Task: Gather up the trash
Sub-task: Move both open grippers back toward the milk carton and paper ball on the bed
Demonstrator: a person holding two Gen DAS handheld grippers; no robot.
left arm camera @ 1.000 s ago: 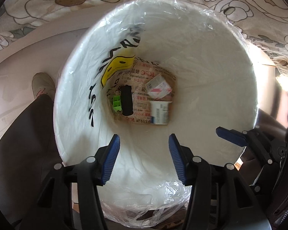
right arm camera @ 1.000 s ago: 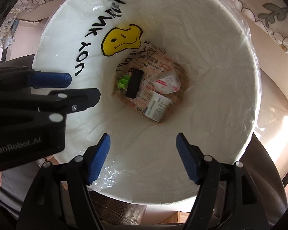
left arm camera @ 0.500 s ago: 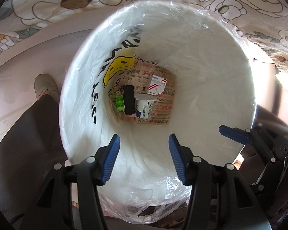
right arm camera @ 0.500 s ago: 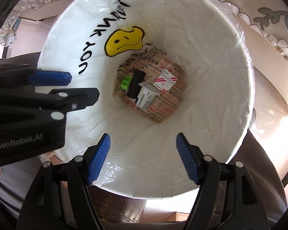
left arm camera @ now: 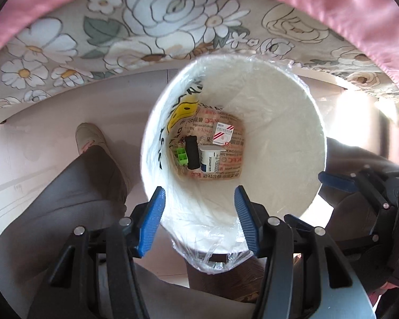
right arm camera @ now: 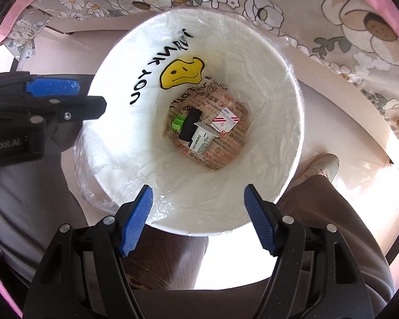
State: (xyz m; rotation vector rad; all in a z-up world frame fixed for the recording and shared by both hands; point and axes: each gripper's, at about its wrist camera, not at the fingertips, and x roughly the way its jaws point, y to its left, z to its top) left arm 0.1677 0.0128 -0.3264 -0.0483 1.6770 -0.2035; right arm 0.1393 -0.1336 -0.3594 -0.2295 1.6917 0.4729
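Note:
A white bin (left arm camera: 292, 122) lined with a clear bag stands on the floor below me; it also shows in the right wrist view (right arm camera: 266, 85). At its bottom lie a black object (left arm camera: 192, 152), a green piece (left arm camera: 181, 156), a white and blue box (left arm camera: 210, 159) and a red-striped white box (left arm camera: 223, 133); the right wrist view shows the same black object (right arm camera: 190, 127) and red-striped box (right arm camera: 225, 120). My left gripper (left arm camera: 199, 222) is open and empty above the near rim. My right gripper (right arm camera: 199, 216) is open and empty above the rim.
A floral cloth (left arm camera: 159, 26) with a pink edge hangs beyond the bin. The person's legs in grey trousers (left arm camera: 66, 199) and a shoe (left arm camera: 89, 137) are beside the bin. The left gripper's body (right arm camera: 26, 117) sits at the left of the right wrist view.
Both grippers have risen away from the bin, which looks smaller now. The white and blue box and the red-striped box settled at the bottom.

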